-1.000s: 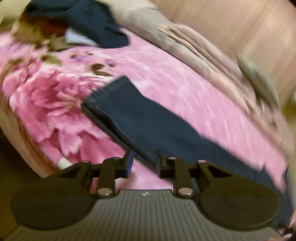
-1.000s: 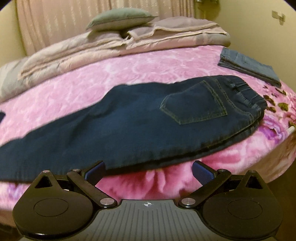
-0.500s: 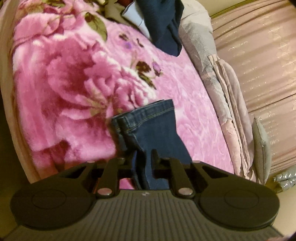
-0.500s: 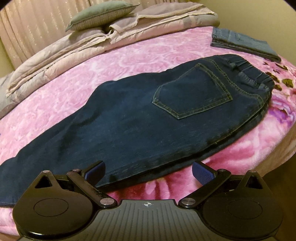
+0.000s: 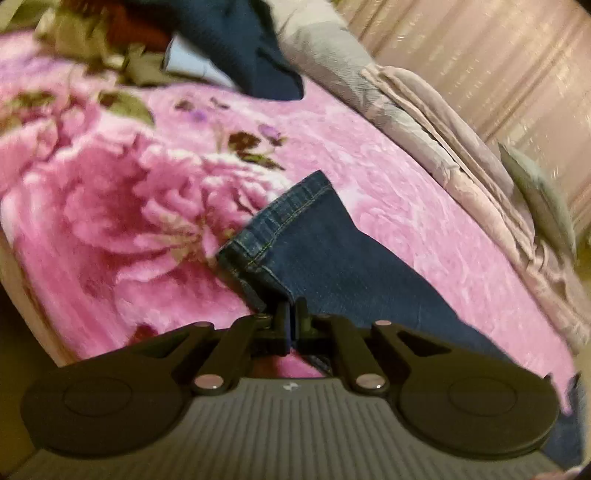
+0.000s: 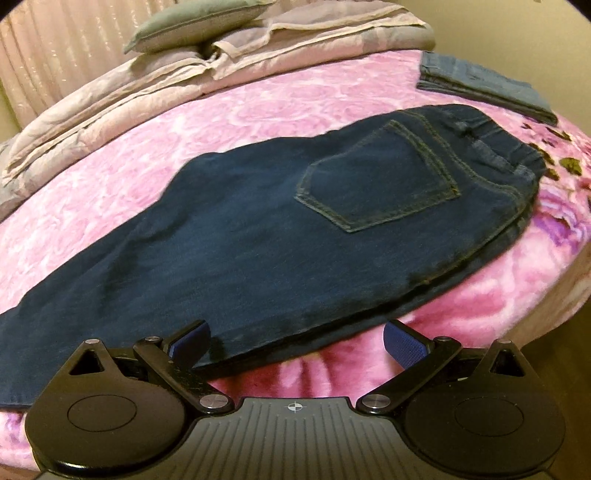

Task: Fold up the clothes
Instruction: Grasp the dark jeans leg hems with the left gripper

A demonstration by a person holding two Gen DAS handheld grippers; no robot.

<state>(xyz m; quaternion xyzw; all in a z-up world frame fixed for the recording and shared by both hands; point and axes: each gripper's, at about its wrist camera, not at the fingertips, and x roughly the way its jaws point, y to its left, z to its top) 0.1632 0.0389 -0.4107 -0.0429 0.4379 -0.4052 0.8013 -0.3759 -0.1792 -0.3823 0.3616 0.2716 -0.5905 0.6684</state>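
Observation:
Dark blue jeans lie folded lengthwise on the pink floral bed cover, waistband to the right, back pocket up. My right gripper is open and empty, its blue pads just at the jeans' near edge by the seat. In the left wrist view the leg end with its stitched hem lies on the bed cover. My left gripper is shut on the near edge of the jeans' leg close to the hem.
A folded lighter pair of jeans lies at the far right. A pile of unfolded clothes sits at the far left. Folded bedding and a green pillow line the back, against a curtain. The bed edge runs along the front.
My left gripper has closed onto the jeans' leg near the hem, after being open a second ago. My right gripper has moved closer to the jeans and stays open.

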